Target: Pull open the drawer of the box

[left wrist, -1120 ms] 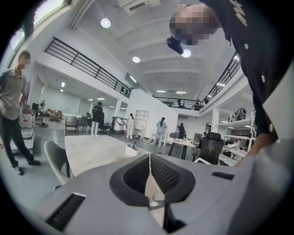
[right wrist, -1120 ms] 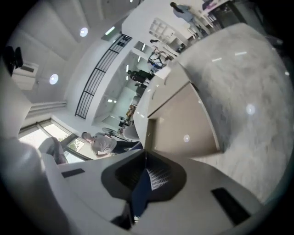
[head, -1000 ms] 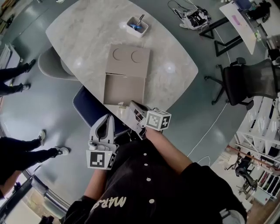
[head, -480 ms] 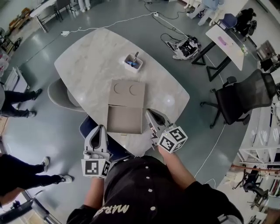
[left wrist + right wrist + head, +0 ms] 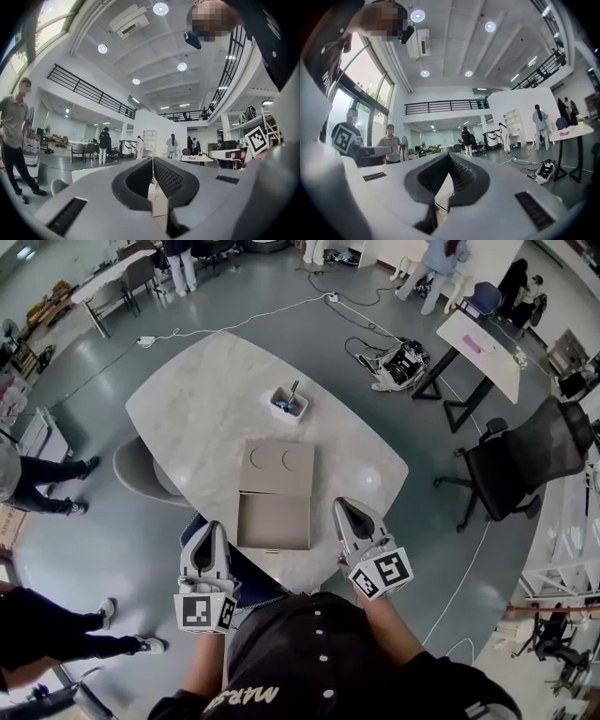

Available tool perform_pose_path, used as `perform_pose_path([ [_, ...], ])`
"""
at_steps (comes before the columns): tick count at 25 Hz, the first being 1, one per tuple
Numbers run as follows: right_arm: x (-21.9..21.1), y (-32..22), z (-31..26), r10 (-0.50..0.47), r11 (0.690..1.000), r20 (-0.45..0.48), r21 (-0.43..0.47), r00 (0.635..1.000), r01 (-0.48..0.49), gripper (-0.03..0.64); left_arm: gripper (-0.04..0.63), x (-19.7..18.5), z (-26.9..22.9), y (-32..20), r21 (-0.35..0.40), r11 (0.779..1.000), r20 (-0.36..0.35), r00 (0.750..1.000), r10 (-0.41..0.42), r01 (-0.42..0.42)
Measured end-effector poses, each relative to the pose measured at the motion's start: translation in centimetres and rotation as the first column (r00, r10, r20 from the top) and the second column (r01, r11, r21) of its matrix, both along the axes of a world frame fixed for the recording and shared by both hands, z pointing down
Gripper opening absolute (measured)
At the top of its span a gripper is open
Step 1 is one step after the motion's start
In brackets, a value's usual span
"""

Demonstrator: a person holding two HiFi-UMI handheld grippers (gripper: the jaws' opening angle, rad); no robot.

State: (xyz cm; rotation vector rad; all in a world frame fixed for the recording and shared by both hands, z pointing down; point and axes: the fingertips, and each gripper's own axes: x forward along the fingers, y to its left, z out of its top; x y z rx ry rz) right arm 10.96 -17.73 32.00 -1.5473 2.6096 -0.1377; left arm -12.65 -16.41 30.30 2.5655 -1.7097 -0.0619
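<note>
Marble table (image 5: 187,418) carries the tan box (image 5: 279,465), its drawer (image 5: 274,521) already out toward the near edge between the left gripper (image 5: 209,528) and right gripper (image 5: 343,506), both clenched empty; it looks like light, thin card, best pinched at its front wall.

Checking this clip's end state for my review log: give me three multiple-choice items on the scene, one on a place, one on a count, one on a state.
1. Where is the cup?
A) on the table, beyond the box
B) on top of the box
C) on the floor

2. How many circles mark the box top?
A) one
B) two
C) four

3. The drawer is:
A) shut
B) pulled open
C) lying on the floor

Answers:
1 A: the cup stands on the table past the box's far side.
2 B: two circles sit side by side.
3 B: the drawer juts from the box toward the table's near edge.
</note>
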Motion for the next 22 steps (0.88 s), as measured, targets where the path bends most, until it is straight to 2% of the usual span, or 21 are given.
perform_pose_path([
  [10,-0.5,-0.3,-0.1,-0.013,1.000,-0.032,0.000,0.999,0.013,-0.005,0.018,0.5,-0.2,0.2,0.015,1.000,0.009,1.000,0.002,-0.003],
  [22,-1.1,-0.5,-0.8,-0.032,0.999,-0.030,0.007,0.999,0.032,-0.005,0.018,0.8,0.3,0.3,0.003,1.000,0.016,1.000,-0.010,0.010],
])
